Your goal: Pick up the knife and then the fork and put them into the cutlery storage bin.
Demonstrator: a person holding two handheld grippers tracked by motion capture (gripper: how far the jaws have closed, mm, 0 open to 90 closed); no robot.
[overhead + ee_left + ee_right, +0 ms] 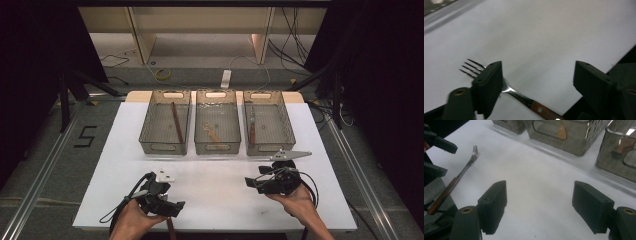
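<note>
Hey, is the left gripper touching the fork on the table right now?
Cannot tell. In the left gripper view the fork passes behind one finger of the left gripper, the jaws stand wide, and no contact or gap shows plainly.

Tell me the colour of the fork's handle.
Reddish-brown wood on the fork handle, with metal rivets; the left gripper view shows it best.

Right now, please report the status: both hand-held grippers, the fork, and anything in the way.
Left hand-held gripper open, jaws straddling the fork, not gripping. Right hand-held gripper open, empty, over bare table. Fork lies flat at the near edge, handle overhanging. Path clear; three baskets beyond.
</note>
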